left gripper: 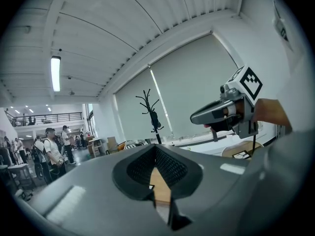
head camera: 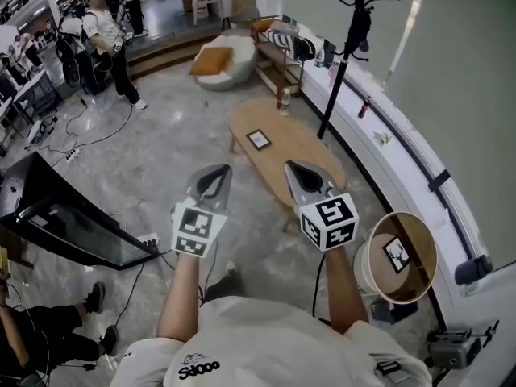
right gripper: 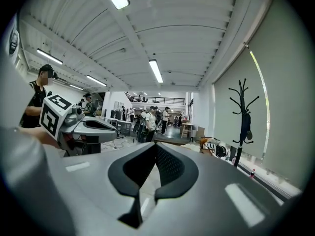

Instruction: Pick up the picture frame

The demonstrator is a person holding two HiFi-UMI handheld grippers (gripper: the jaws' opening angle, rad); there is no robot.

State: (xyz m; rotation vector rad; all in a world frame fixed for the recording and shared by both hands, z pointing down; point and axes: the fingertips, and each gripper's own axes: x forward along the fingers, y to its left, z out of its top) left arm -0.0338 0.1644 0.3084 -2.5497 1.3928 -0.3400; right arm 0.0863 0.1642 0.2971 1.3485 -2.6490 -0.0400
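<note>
While held side by side, left gripper (head camera: 219,174) and right gripper (head camera: 297,172) both pinched fully together, nothing gripped. Picture frame (head camera: 259,139) flat on table (head camera: 305,147) at 12 o'clock.

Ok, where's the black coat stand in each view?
Head view: upper right, the coat stand leans up to the top edge.
Left gripper view: just left of centre.
Right gripper view: right side, at mid-height.
Shared landmark: the pale window blind behind it.
</note>
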